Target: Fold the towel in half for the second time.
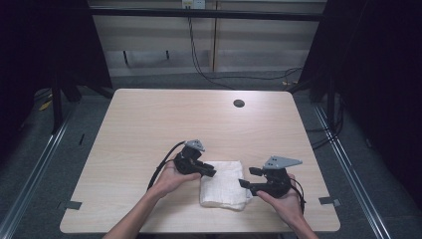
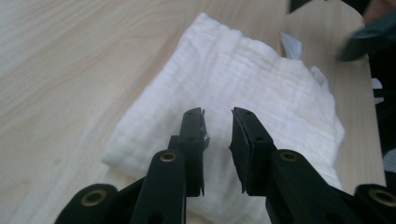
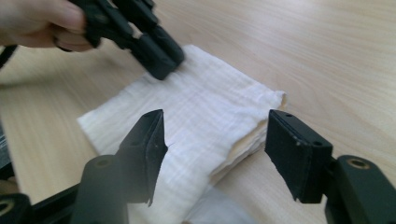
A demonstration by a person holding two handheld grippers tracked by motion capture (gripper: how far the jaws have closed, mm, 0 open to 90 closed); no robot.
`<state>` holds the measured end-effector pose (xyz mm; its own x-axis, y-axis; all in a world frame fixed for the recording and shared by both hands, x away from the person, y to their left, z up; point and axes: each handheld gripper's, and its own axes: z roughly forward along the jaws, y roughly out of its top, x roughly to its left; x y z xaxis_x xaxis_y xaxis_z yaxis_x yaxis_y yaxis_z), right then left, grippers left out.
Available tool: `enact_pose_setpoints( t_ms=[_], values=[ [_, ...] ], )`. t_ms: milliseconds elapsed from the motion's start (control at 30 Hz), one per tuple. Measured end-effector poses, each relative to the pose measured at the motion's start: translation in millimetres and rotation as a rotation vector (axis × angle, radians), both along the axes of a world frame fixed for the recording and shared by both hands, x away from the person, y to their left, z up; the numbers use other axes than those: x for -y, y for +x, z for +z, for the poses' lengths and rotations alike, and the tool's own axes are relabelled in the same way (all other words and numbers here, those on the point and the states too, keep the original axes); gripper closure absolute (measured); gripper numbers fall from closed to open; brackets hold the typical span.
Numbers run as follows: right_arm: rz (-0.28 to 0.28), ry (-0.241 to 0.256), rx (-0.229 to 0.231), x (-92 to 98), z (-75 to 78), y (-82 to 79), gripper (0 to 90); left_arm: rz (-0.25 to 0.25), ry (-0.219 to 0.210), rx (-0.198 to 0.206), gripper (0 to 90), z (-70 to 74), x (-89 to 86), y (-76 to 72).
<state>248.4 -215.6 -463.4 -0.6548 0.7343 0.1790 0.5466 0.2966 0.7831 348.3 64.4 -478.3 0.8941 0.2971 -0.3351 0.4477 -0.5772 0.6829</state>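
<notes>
A: Left gripper point(image 1: 211, 173), jaws narrowly parted and holding nothing, hovers over the folded white cloth point(image 1: 222, 184) at its ten o'clock corner.

B: Right gripper point(image 1: 248, 178), jaws wide and empty, faces the three o'clock edge. The cloth's long axis runs twelve to six, near the table's point(image 1: 149, 124) six o'clock edge.

white cloth point(image 1: 223, 184) | folded into a thick square | lying flat | table's near edge, centre

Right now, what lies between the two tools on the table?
The folded white cloth lies between the left tool and the right tool; the high view shows one at each side of it, both open.
</notes>
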Motion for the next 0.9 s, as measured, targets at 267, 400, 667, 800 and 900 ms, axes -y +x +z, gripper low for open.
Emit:
enact_pose_setpoints(
  t_ms=[267,400,667,800,900],
  values=[
    [-0.02,-0.094,-0.073,-9.1,-24.0,23.8,42.6,-0.014,0.064,0.053,52.2,3.1,-14.5,-32.2],
    [-0.015,-0.139,-0.089,-11.0,-31.6,29.6,52.5,0.009,0.07,0.077,52.0,4.5,-26.5,-38.8],
    [-0.03,-0.146,-0.072,-10.7,-30.9,41.9,49.1,0.108,0.069,0.065,46.1,8.1,-61.9,-36.2],
    [-0.039,-0.111,-0.055,-5.9,-22.4,36.5,42.6,0.134,0.048,0.07,43.3,14.2,-75.1,-38.8],
    [-0.04,-0.083,-0.026,1.5,-11.8,28.7,38.1,0.195,0.051,0.091,41.9,18.3,-96.8,-41.9]
  ],
)
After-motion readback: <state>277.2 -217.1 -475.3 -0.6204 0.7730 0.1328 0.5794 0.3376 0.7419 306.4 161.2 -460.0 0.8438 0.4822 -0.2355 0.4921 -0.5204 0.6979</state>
